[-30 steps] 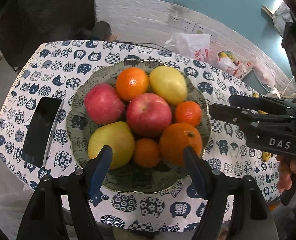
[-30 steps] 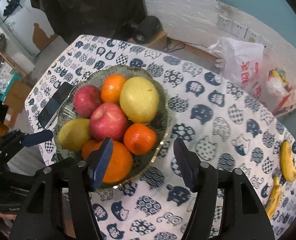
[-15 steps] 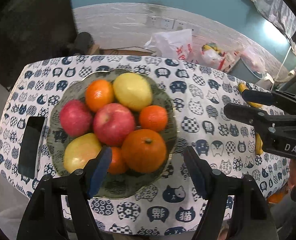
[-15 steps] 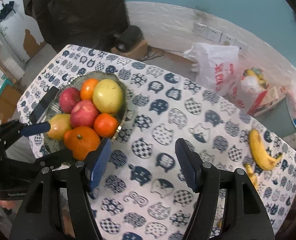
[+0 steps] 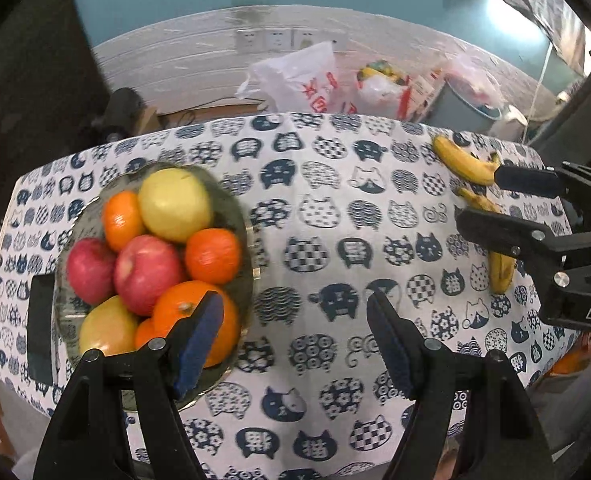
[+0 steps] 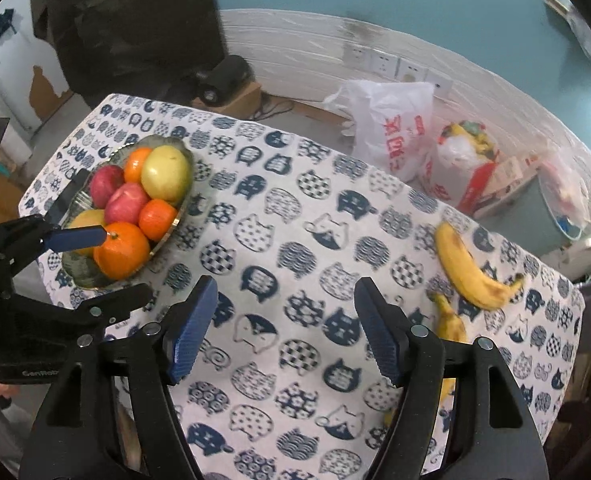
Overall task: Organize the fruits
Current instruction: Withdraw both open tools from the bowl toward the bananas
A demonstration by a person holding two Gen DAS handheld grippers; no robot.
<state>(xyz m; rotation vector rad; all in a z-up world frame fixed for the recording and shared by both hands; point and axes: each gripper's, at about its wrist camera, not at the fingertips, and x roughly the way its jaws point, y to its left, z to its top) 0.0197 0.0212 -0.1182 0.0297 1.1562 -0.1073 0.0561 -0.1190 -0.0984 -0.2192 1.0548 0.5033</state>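
Both hand-held grippers swung off fruit bowl (image 5: 251, 248) toward bananas (image 6: 471, 272), now 3 o'clock on table (image 6: 287, 216), bowl at 9. Right hand-held gripper (image 6: 285, 332) jaws just opened wider, nothing between. Left hand-held gripper (image 5: 295, 340) apart, empty. Earlier bowl sat centred; likely bananas picked next
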